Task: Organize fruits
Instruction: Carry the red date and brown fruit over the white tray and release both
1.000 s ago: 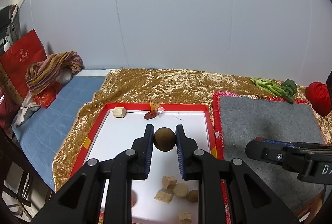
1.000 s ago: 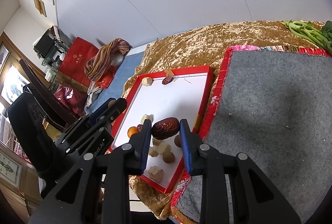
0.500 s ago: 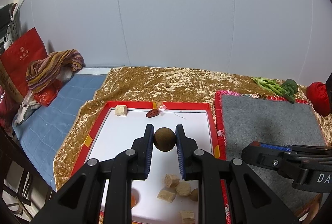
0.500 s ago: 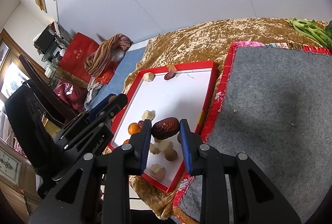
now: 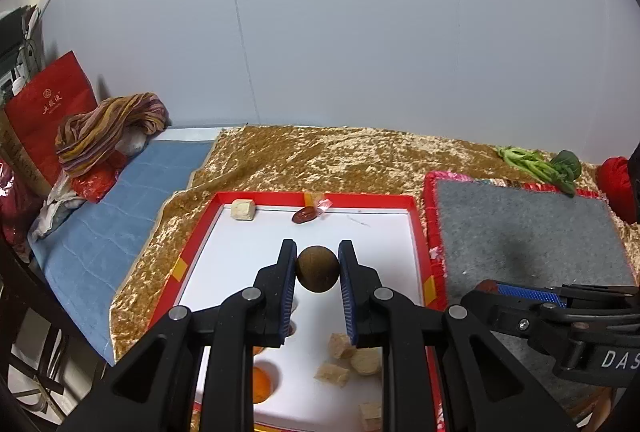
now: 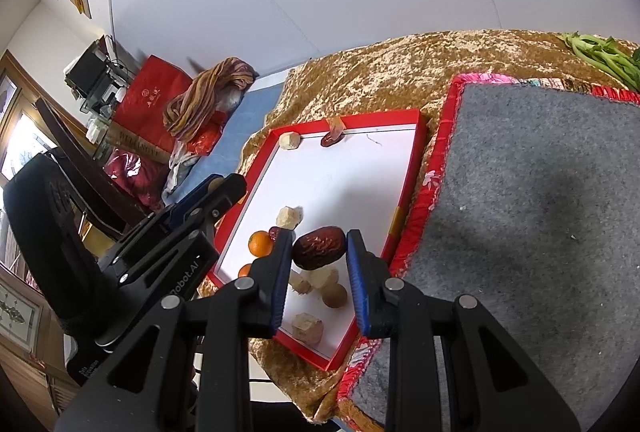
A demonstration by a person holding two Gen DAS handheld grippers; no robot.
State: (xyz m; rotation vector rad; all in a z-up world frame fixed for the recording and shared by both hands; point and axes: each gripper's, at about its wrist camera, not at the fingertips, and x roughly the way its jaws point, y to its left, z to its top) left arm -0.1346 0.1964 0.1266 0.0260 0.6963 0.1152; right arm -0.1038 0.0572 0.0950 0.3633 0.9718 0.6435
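Brown round fruit (image 5: 317,268) clamped left — red date (image 6: 319,247) clamped right.

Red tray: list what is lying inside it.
Inside the red tray: pale chunks, an orange, a red date by the far rim. The grippers hide part of the near end.

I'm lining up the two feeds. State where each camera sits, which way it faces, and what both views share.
Left wrist: on the left gripper, looking forward and down at the red tray; its jaws are shut on a brown ball; the right gripper shows at right.
Right wrist: on the right gripper, above the tray's right edge, facing the tray; jaws hold a date; the left gripper shows at left.
Shared: tray, grey mat, greens.
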